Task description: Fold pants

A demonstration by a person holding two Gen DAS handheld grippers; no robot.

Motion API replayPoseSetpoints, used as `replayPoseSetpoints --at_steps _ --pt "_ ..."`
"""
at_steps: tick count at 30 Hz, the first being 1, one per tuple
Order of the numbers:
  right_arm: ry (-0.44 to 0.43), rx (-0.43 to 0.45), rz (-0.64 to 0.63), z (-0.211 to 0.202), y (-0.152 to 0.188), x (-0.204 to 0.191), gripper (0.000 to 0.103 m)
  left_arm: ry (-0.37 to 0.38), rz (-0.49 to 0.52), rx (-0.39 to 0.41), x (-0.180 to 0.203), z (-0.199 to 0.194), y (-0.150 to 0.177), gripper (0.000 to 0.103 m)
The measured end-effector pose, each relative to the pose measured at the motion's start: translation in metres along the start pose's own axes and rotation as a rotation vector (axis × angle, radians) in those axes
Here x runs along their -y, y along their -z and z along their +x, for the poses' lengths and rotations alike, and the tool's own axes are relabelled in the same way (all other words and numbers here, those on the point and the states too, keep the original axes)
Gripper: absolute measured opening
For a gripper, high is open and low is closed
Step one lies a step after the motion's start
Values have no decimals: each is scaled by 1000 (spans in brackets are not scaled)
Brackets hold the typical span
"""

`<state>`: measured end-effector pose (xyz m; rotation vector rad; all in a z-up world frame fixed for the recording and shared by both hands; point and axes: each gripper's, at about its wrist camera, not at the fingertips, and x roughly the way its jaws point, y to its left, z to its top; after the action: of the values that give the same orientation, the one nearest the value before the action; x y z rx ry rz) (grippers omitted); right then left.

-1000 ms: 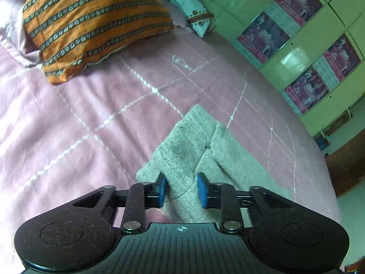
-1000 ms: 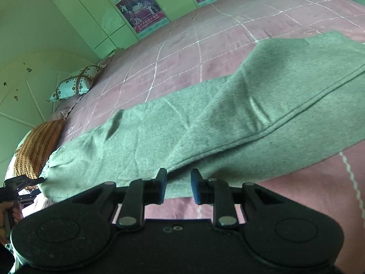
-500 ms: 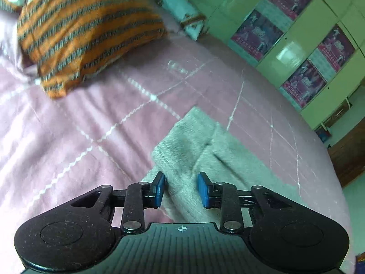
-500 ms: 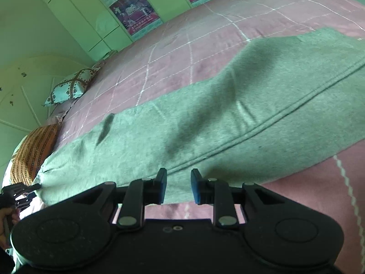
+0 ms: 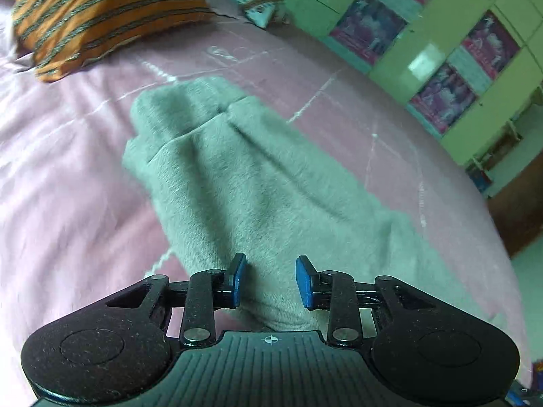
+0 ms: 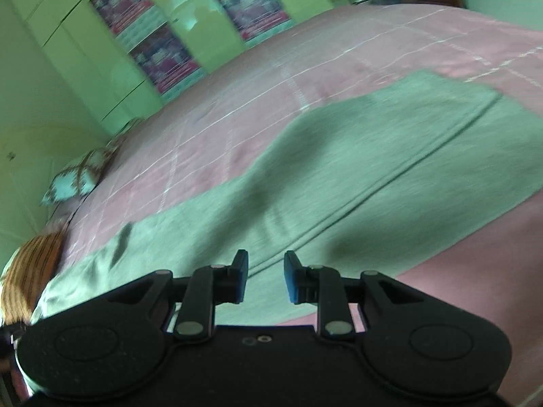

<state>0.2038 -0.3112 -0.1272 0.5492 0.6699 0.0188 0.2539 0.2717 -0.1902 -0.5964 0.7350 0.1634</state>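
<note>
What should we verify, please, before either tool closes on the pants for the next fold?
1. Pants lie flat on the bedspread: not ok, a ridge runs across them.
2. Leg ends aligned: not ok, one is offset from the other.
3. Left tool free of cloth: ok, jaws apart over the fabric, nothing pinched.
4. Right tool free of cloth: ok, a gap shows between the pads.
5. Striped pillow clear of the pants: ok.
6. Waistband position: cannot tell.
</note>
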Motion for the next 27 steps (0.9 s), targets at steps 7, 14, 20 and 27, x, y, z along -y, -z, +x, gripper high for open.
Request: replayPoseSetpoints --at_steps 7,14,20,27 --pt "-2 -3 127 18 -23 43 17 -72 121 -6 35 -2 0 33" --pt "-42 -27 220 50 -24 56 15 -146 211 -14 47 16 10 35" --pt "-60 -34 242 63 -29 55 2 -149 274 -13 59 12 16 47" --pt "-56 109 70 -7 -36 27 0 -136 347 -50 61 13 11 50"
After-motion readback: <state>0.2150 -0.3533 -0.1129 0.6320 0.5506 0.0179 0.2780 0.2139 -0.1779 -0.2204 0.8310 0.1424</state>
